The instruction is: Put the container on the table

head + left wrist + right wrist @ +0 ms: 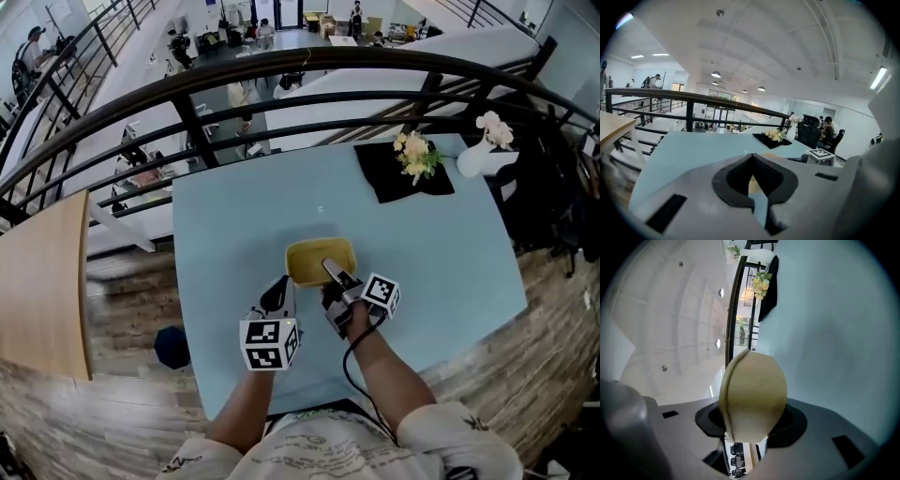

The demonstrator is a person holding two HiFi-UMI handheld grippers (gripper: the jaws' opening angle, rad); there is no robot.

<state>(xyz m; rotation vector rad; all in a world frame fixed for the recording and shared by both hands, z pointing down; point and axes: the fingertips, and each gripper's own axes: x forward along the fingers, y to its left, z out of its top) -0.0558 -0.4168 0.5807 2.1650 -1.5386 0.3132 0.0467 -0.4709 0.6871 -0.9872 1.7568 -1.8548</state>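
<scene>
A tan, shallow container (321,258) is near the middle of the light blue table (234,216); whether it rests on the top or hovers just above it I cannot tell. My right gripper (334,274) is shut on its near rim, and in the right gripper view the container (752,390) stands edge-on between the jaws of the right gripper (751,425). My left gripper (278,292) is just left of the container's near corner, apart from it. In the left gripper view the left gripper (751,157) has its tips together with nothing held.
A black cloth (389,178) with yellow flowers (415,153) lies at the far right of the table, beside a white vase (480,157). A black railing (281,94) runs behind the far edge. A wooden tabletop (42,281) is at the left, a black chair (553,187) at the right.
</scene>
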